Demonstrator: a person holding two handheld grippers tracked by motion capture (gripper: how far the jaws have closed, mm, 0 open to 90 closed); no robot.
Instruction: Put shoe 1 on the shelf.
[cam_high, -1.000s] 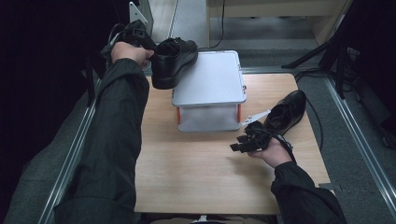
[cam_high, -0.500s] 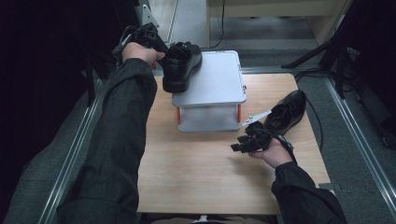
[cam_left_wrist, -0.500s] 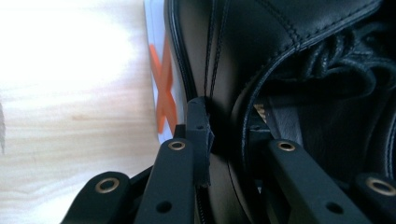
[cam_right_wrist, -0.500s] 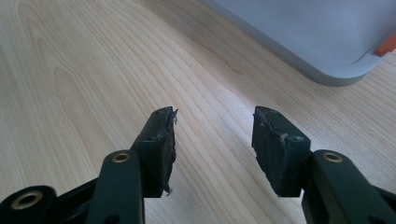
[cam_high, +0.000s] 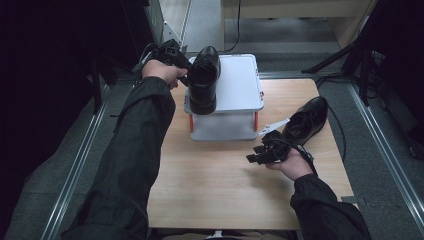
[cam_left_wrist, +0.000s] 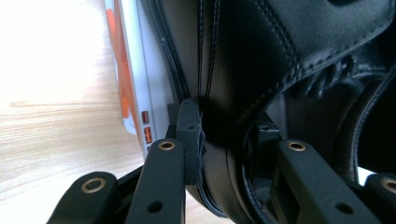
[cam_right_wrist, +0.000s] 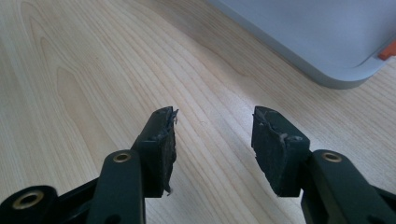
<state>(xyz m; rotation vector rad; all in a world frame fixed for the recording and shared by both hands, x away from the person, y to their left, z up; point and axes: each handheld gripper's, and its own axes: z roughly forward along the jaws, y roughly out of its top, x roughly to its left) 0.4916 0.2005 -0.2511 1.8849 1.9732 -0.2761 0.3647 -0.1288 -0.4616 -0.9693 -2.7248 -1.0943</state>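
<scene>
- A black leather shoe (cam_high: 204, 80) lies on the left part of the lid of a white storage box (cam_high: 235, 85), toe pointing toward the person and reaching the lid's near left corner, heel toward the far edge.
- The left gripper (cam_high: 181, 66) is at the shoe's heel end, held by the person's left hand (cam_high: 159, 71), with the dark sleeve stretched out across the table's left side.
- In the left gripper view the heel wall of the shoe (cam_left_wrist: 261, 70) stands between the two jaws: one pad (cam_left_wrist: 189, 140) is against the outside of the leather, the other sits inside the shoe opening.
- The left jaws have just been opening with the shoe's heel wall between them; the outer pad looks as though it touches the leather, but the view is too close and dark to say whether the pads press on it.
- The box has orange latches and stands on the far middle of the wooden table (cam_high: 215, 190).
- A second black shoe (cam_high: 306, 119) lies on the table to the right of the box, well apart from the first.
- The right gripper (cam_high: 257, 154) rests low over the table just in front of that second shoe, in the person's right hand (cam_high: 290, 162).
- In the right gripper view the right gripper (cam_right_wrist: 215, 135) has its jaws spread wide with bare wood between them, gripping nothing, and a corner of the box (cam_right_wrist: 327, 42) ahead.
</scene>
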